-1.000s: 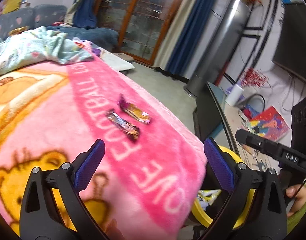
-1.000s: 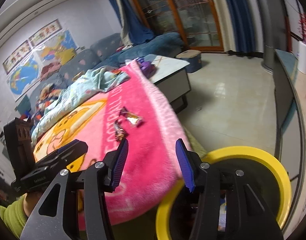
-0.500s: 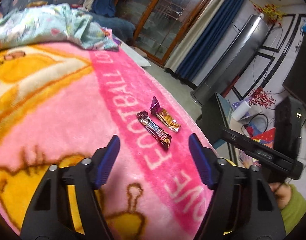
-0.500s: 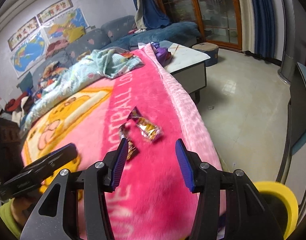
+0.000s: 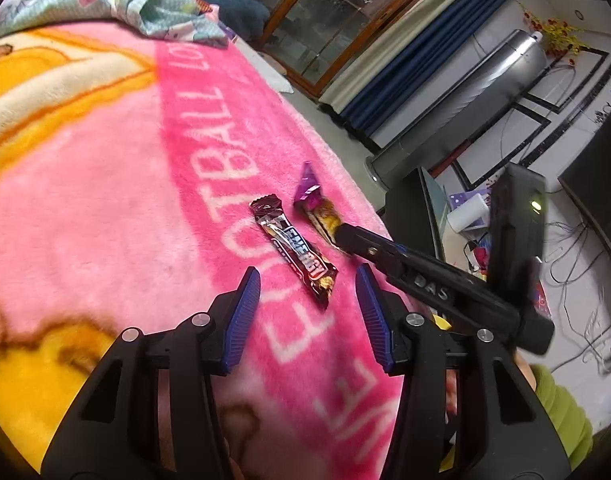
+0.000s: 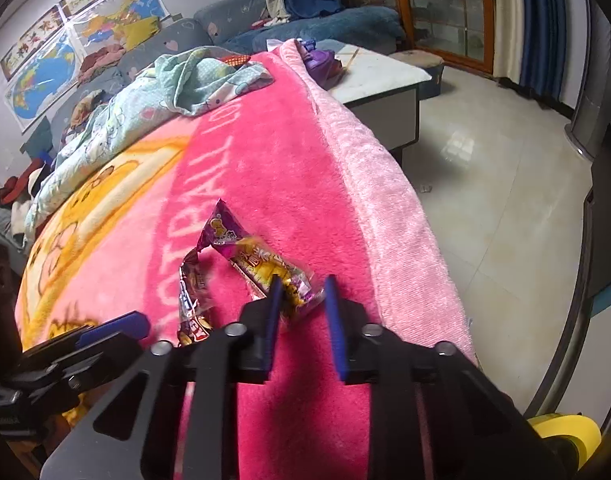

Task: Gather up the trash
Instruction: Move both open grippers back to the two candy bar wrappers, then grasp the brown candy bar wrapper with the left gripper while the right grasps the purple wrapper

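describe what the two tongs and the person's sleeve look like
Both tongs, left and right, are matte black angular frames with silver bolts and ribbed blue pads. The right one's side carries pale lettering reading DAS. An olive-green sleeve shows behind. No cables visible on them.

Two wrappers (image 5: 295, 249) (image 5: 319, 208) counted on one blanket (image 5: 105, 184), two grippers (image 5: 307, 285) (image 6: 303, 300) seen, one yellow bin (image 6: 565, 434) seen

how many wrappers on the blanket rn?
2. The brown bar wrapper lies ahead of the open left gripper; the purple-and-yellow wrapper lies beside it, its end between the right gripper's fingers. None others visible.
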